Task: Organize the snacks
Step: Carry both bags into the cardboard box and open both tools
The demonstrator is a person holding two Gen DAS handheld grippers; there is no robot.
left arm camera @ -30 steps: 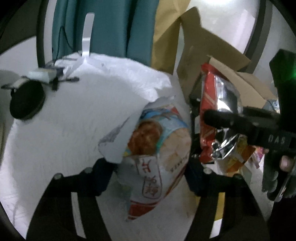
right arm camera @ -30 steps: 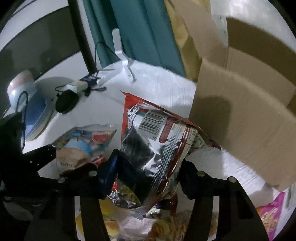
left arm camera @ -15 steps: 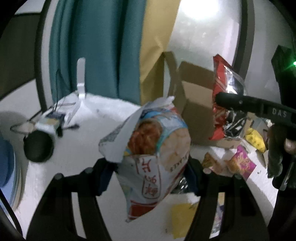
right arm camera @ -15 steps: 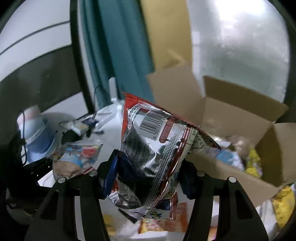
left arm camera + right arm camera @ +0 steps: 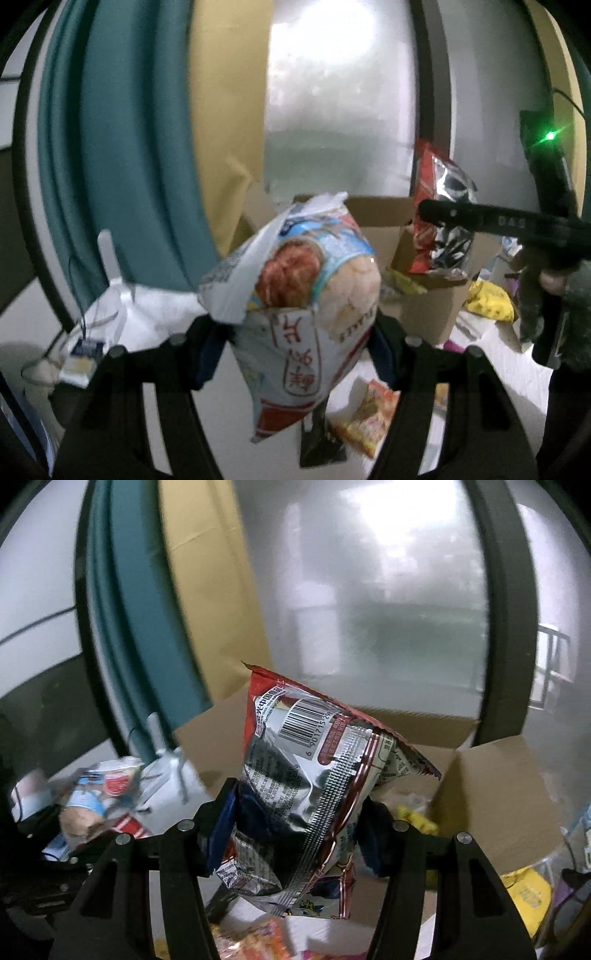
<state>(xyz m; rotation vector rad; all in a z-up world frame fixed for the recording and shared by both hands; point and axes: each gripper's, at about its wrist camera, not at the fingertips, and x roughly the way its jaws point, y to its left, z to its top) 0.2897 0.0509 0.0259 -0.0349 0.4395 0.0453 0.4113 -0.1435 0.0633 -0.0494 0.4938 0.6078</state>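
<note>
Two snack bags lifted toward the box.

Left wrist view: my left gripper pinched the white bag at mid-body, held clear of the table, with the cardboard box just behind it and loose packets below. Right wrist view: my right gripper clamped the red-and-silver bag in front of the box's open flaps. I judged each bag should clear the flap edges and be let go low inside, one at a time, to avoid snagging.
</note>
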